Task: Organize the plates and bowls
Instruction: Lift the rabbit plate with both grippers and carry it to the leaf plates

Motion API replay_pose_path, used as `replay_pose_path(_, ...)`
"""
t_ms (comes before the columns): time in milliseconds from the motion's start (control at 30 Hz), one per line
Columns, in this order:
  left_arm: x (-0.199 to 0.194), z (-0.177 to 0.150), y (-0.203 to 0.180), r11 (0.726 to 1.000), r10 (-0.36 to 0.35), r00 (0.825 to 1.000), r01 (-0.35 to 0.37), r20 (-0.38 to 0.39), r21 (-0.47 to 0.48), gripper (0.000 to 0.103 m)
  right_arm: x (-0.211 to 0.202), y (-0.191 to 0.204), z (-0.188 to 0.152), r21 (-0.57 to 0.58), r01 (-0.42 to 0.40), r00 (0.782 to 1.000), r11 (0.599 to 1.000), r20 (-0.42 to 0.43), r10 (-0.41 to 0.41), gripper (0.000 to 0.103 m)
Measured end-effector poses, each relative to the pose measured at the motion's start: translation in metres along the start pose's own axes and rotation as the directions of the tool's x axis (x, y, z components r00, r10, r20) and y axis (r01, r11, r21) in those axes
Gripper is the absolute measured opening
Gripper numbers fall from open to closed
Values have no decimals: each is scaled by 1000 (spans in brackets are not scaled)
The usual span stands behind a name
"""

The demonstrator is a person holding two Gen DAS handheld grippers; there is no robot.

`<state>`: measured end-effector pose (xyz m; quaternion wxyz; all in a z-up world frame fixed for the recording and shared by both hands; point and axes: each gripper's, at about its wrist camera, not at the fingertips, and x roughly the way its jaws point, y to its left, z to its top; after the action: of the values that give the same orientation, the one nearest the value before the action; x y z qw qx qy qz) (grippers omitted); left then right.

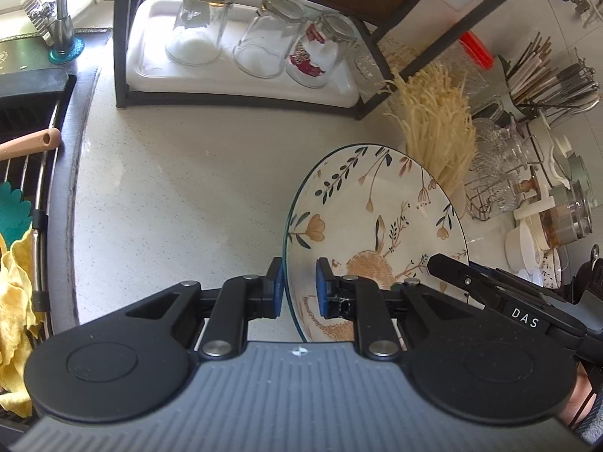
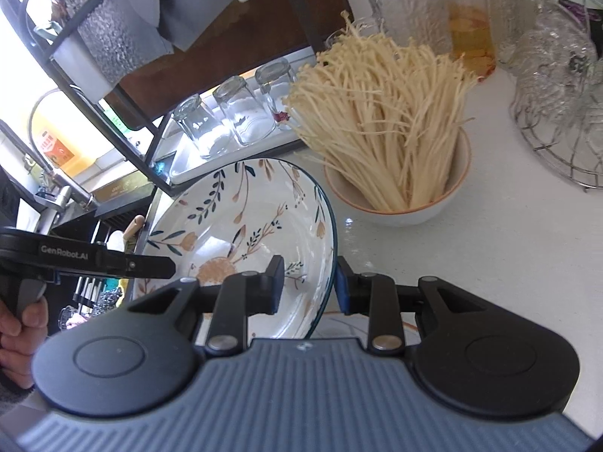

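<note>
A deep floral plate (image 1: 377,203) with a dark green rim hangs tilted above the counter, gripped from both sides. My left gripper (image 1: 299,288) is shut on its left rim, one blue pad inside the plate and one outside. My right gripper (image 2: 309,284) is shut on the opposite rim of the same plate (image 2: 241,218). The right gripper's finger (image 1: 452,269) shows at the plate's far side in the left wrist view. The left gripper's finger (image 2: 150,263) shows in the right wrist view, held by a hand (image 2: 15,324).
A white bowl (image 2: 399,207) of enoki mushrooms stands just behind the plate. Upturned glasses (image 1: 264,37) sit on a white tray in a black rack. A sink with a faucet (image 1: 62,11) lies left. Wire baskets of glassware (image 2: 557,86) stand right. A pale dish edge (image 2: 409,324) shows under my right gripper.
</note>
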<state>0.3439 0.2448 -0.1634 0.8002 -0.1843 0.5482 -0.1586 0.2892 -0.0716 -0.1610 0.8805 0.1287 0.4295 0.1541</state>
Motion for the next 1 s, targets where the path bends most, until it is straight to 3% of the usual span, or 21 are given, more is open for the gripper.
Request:
replay_pose_path(467,-13,-34,-44,1000,7,998,-8,59,18,20,-44,-15,-11,-32,8,999,999,53,-7,31)
replay_pose_path(1000,3,-92,-84,998,26,999,-24,36,-58,20,-80,-51,-34,-119,2,1000,993,11,-1,31)
